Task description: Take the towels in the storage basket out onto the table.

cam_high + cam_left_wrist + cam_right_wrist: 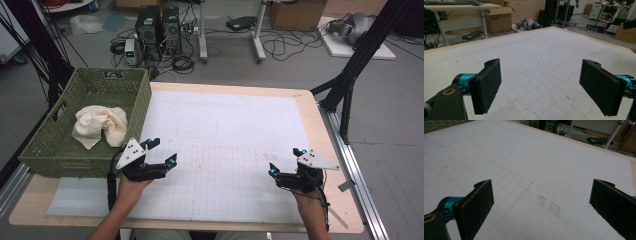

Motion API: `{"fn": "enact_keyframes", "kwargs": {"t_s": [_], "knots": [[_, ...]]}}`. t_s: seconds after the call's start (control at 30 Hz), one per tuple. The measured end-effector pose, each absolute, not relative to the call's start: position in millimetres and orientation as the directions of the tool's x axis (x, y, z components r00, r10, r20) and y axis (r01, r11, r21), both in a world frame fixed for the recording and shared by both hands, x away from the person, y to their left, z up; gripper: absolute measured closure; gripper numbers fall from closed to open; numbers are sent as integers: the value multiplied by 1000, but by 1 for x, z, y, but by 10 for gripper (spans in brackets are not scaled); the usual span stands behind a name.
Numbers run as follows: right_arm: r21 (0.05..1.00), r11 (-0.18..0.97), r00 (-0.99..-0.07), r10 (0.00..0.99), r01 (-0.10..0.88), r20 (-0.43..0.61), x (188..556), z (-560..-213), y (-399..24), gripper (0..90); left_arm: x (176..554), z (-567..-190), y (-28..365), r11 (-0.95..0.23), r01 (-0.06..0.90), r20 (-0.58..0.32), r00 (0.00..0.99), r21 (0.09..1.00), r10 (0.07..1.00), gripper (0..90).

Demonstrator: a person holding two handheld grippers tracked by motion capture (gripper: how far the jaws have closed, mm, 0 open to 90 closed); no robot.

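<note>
Both grippers, left (163,151) and right (283,161), spread wide and empty over mat (235,130), cloth (100,125) bunched in basket (50,150); risk: snagging weave or dragging basket if pinched too deep.

A white gridded sheet (225,145) covers the wooden bench (320,130). On the floor beyond the bench: two computer towers (159,27), loose cables (280,47), and a cardboard box (297,14).
</note>
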State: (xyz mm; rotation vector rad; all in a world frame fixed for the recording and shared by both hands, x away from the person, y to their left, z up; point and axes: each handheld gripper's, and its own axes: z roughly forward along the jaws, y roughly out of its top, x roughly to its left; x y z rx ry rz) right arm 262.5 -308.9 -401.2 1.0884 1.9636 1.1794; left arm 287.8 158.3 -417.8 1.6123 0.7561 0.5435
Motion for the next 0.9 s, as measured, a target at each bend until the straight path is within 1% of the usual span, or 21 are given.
{"fn": "enact_keyframes", "kwargs": {"t_s": [0.33,0.47,0.73,0.9], "knots": [[901,265,-489,869,343,-70,263,-403,-309,45,288,-417,157,-74,172,-65,684,982,726,181],[901,253,-492,869,353,-51,264,-404,-310,45,287,-416,157,-77,172,-64,688,982,723,183],[895,267,-502,863,356,-57,262,-404,-307,45,286,-411,158,-83,167,-57,690,982,722,183],[903,259,-496,866,342,-61,260,-402,-307,45,286,-405,160,-76,163,-56,680,984,731,185]]}}
